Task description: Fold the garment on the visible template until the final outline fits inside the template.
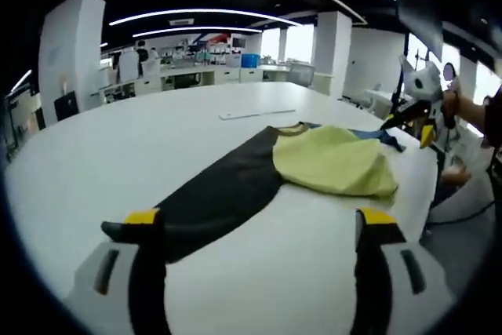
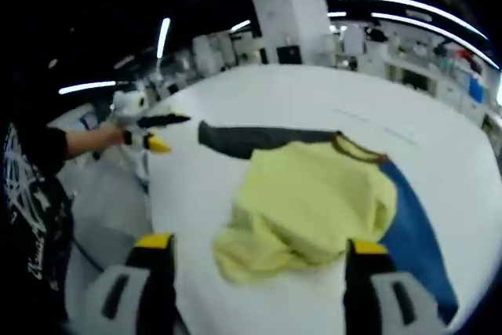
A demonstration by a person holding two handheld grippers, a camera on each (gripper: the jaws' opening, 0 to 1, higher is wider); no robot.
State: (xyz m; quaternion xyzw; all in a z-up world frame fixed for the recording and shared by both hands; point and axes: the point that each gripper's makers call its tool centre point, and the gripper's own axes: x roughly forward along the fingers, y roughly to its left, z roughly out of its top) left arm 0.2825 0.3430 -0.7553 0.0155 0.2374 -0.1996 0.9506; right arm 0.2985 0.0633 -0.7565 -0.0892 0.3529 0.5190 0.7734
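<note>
In the left gripper view, the left claw (image 1: pixel 263 229) stood released, its two yellow-tipped jaws spread wide at six o'clock and gripping nothing. The garment (image 1: pixel 314 164) lay flat on the white worktop (image 1: pixel 118 154) toward one o'clock of the jaws. Its yellow body (image 1: pixel 337 161) was bunched, a dark sleeve (image 1: pixel 223 198) ran out toward seven o'clock, and the cuff end reached the left jaw's tip; whether it touched could not be told. A blue sleeve edge (image 1: pixel 375 136) peeped out past the yellow at one o'clock. The right claw (image 1: pixel 408 119) showed at three o'clock, near the worktop's edge. No template outline could be made out.

In the right gripper view, the right claw (image 2: pixel 259 253) was likewise released, jaws apart at six o'clock with the yellow hem between them, not pinched. The dark sleeve (image 2: pixel 259 137) stretched toward eleven o'clock, the blue sleeve (image 2: pixel 416 241) toward four o'clock. The left claw (image 2: pixel 161 131) showed at ten o'clock, held by a hand (image 2: pixel 118 137), just beside the dark cuff.

To fold well, each claw probably had to take one sleeve at its cuff, pinch a single layer, and carry it across the body without dragging the pile. The crumpled yellow part likely needed smoothing first, or the outline would end lumpy.
</note>
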